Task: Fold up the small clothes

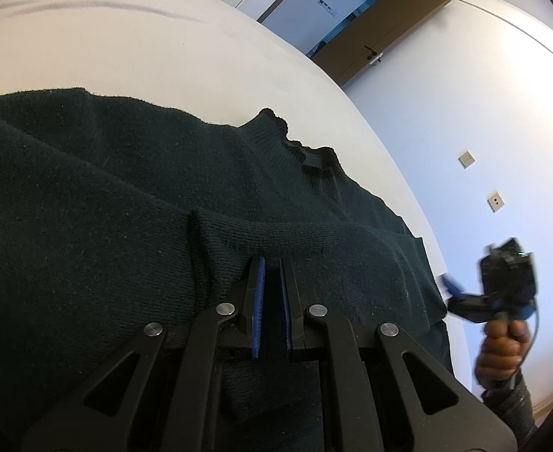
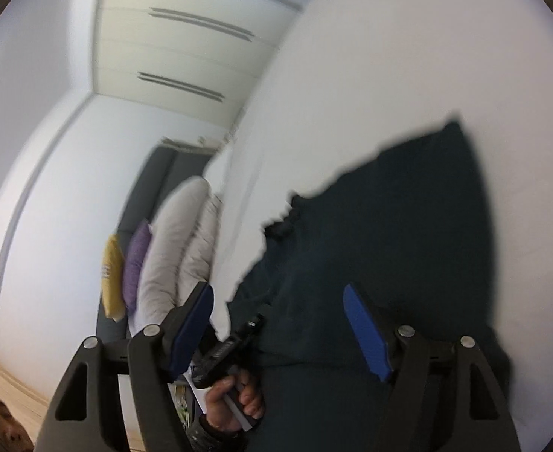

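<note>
Sweater (image 1: 125, 196), dark green knit, lies spread across the white surface (image 1: 144, 49), collar (image 1: 306, 150) toward the far edge, and the left claw (image 1: 272, 293) is right down on it. Blue pads (image 1: 258, 301) nearly together, a ridge of knit nipped between them, so that claw is pinching the sweater near what looks like a folded-over sleeve or side panel. Over on the other side, the right claw (image 2: 280, 324) hangs spread wide and holding nothing, tilted over the sweater's edge; its view is blurred, so detail there is hard to read. The left hand (image 2: 238, 399) shows in that blurred view, gripping its handle.

Judging the step: a side fold seems to be in hand. To do it well, the pinch should take the full layer rather than a single skin of knit, lift only enough to clear the cloth beneath, and carry across in a flat arc. The free claw would help by pinning or matching the opposite corner. Soft knit stretches, so a slow pull is wise.
</note>
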`<action>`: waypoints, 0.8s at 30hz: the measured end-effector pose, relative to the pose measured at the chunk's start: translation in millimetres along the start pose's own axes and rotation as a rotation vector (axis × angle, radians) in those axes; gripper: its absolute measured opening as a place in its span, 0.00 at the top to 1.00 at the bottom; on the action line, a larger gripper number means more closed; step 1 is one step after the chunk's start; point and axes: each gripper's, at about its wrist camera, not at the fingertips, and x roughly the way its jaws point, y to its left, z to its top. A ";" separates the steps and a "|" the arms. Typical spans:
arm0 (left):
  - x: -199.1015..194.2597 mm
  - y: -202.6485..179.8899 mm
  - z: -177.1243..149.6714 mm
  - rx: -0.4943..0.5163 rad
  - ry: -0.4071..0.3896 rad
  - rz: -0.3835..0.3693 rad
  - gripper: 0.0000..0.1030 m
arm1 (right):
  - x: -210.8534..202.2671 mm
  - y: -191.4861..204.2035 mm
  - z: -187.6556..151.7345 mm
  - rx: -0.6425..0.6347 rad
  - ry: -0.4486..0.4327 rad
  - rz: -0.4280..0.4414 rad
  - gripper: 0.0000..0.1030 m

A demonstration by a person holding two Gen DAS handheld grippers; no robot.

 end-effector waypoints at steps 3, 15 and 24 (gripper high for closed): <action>-8.6 3.2 -1.6 0.001 0.000 -0.005 0.92 | 19.0 -26.5 -5.0 0.002 0.026 -0.070 0.45; -38.4 -4.7 -17.5 0.026 0.007 0.089 0.92 | -78.4 -50.2 -19.3 0.113 -0.281 -0.102 0.35; -63.3 11.5 -30.9 -0.001 0.002 0.135 0.91 | -1.0 -17.7 -41.9 -0.067 -0.081 -0.136 0.41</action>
